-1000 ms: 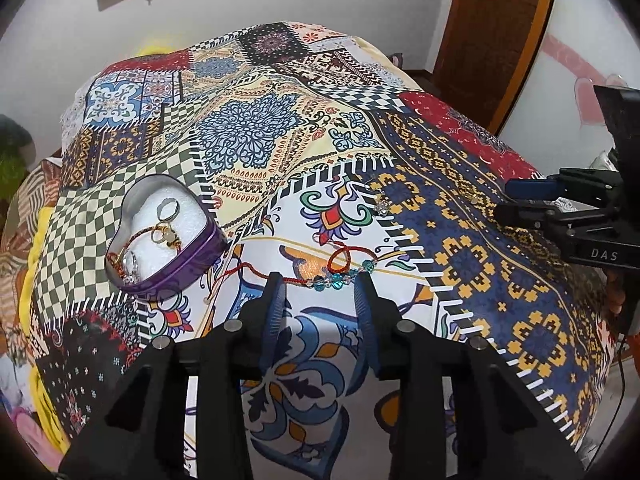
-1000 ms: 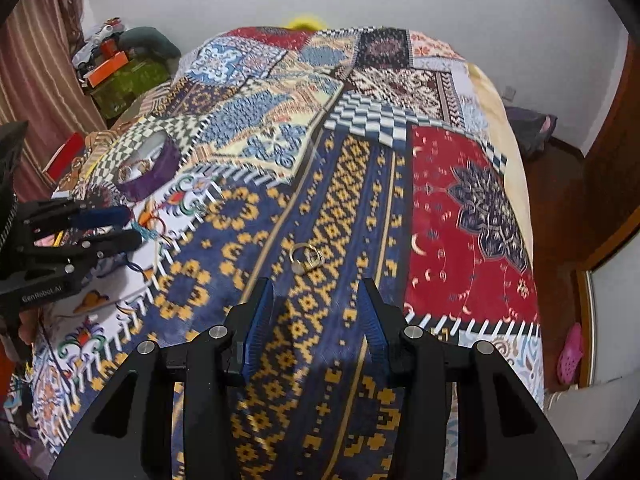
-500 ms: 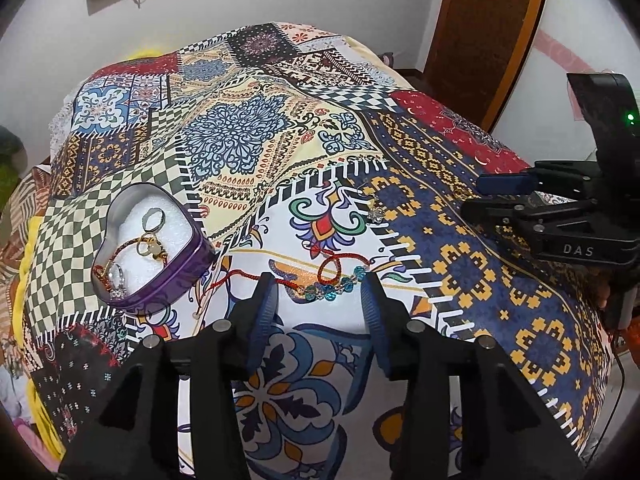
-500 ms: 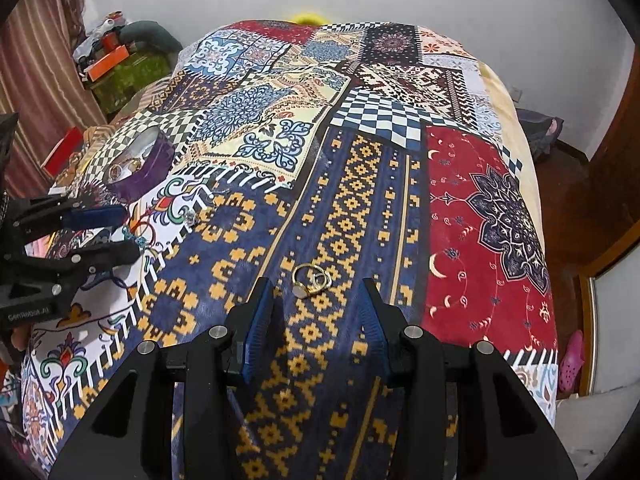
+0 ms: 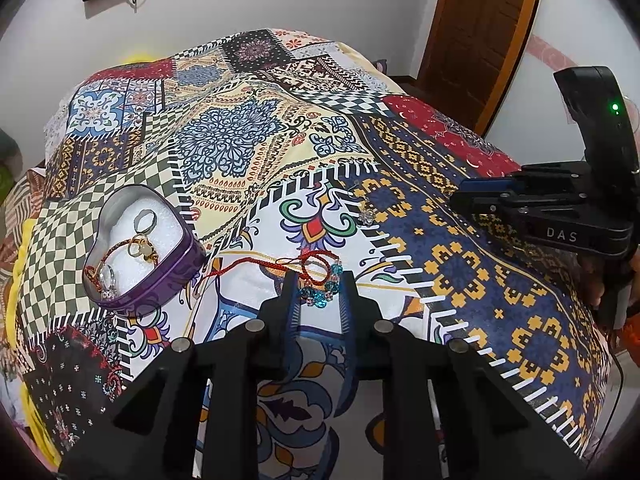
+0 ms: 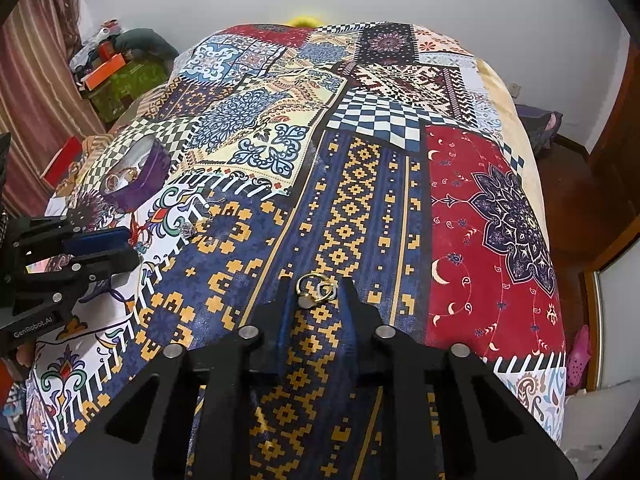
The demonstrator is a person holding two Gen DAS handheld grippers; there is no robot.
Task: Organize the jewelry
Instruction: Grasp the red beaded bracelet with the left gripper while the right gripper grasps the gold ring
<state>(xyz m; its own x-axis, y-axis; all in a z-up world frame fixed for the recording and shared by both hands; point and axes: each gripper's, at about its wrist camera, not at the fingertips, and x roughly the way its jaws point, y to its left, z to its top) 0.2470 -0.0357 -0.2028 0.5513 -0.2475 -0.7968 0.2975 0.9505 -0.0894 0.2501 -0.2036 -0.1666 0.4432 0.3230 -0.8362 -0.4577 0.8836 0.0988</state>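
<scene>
A red cord bracelet with teal beads (image 5: 320, 280) lies on the patterned bedspread. My left gripper (image 5: 318, 286) is open, its fingertips either side of the beads. A purple heart-shaped tin (image 5: 140, 256) sits to its left, holding rings and a red bracelet; it also shows in the right wrist view (image 6: 136, 172). A small silver piece (image 5: 366, 216) lies beyond the bracelet. Gold rings (image 6: 316, 286) lie on the blue and yellow patch. My right gripper (image 6: 316, 290) is open, its fingertips either side of the rings.
The bedspread (image 6: 360, 160) covers the whole bed. A wooden door (image 5: 480, 20) stands at the back right. Boxes and clutter (image 6: 120, 68) sit beside the bed by a curtain. The left gripper (image 6: 100, 248) shows in the right wrist view, the right gripper (image 5: 500, 200) in the left.
Both grippers have moved forward and down. The left one now straddles the beaded bracelet, the right one now straddles the gold rings. Both stay open.
</scene>
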